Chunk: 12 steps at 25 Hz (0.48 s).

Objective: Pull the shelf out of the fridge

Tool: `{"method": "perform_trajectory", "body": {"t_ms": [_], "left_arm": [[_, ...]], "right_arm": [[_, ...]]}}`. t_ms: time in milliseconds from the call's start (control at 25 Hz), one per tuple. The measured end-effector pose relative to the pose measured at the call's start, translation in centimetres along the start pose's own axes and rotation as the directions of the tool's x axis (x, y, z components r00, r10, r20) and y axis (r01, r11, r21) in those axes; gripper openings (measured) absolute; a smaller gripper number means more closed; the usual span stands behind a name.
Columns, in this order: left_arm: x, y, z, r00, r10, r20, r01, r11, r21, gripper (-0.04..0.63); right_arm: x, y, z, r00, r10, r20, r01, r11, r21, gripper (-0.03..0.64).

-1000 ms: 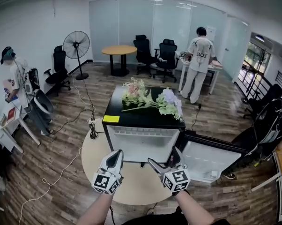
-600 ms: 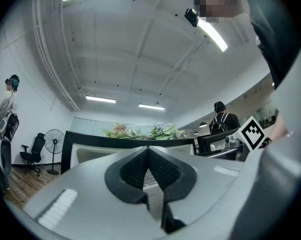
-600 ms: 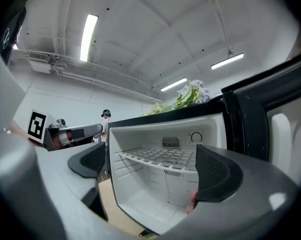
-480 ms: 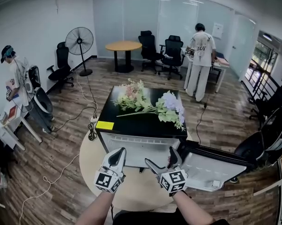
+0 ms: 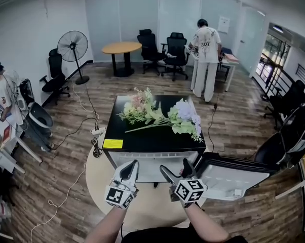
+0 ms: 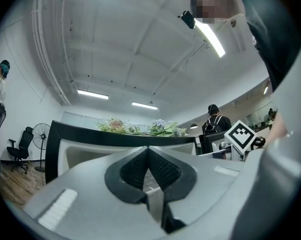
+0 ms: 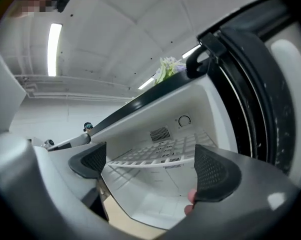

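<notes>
A small black fridge (image 5: 152,140) stands on a round mat, its door (image 5: 228,178) swung open to the right. In the right gripper view a white wire shelf (image 7: 158,154) lies level inside the white fridge cavity. My right gripper (image 5: 174,169) is open in front of the fridge opening, apart from the shelf, with nothing between its fingers (image 7: 213,173). My left gripper (image 5: 129,171) hovers just left of it, shut, its black pads (image 6: 160,170) pressed together on nothing.
Artificial flowers (image 5: 160,114) lie on the fridge top beside a yellow sticker (image 5: 112,144). Cables (image 5: 94,138) trail across the wood floor at left. A person (image 5: 203,57) stands at a desk far back; a fan (image 5: 74,47), a round table (image 5: 121,48) and office chairs (image 5: 162,49) stand beyond.
The head view has drawn back slightly and the fridge front sits lower in view. Both grippers stay in front of the opening; the left stays shut, the right open.
</notes>
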<state>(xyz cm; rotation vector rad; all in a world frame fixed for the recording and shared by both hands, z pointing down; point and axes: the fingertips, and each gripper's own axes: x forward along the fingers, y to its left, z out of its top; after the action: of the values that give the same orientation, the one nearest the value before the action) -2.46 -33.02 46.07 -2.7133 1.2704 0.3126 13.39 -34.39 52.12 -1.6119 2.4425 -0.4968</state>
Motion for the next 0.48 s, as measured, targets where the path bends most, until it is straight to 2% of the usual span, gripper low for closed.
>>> {"method": "perform_trajectory", "body": {"t_ms": [280,480], "left_arm": [[-0.1,0.6,-0.8,0.999,-0.033,-0.013,0.033,0.999,-0.022,0.000],[-0.5,1.1,-1.3,0.999,-0.047,-0.022,0.046,0.999,-0.024,0.000]], "right_arm": [[1.7,-1.2,-1.7,0.999,-0.025,-0.038,0.033,0.970,0.240,0.527],[2.8,-2.1,-2.9,0.998,-0.034,-0.056,0.053,0.921,0.387,0.502]]}}
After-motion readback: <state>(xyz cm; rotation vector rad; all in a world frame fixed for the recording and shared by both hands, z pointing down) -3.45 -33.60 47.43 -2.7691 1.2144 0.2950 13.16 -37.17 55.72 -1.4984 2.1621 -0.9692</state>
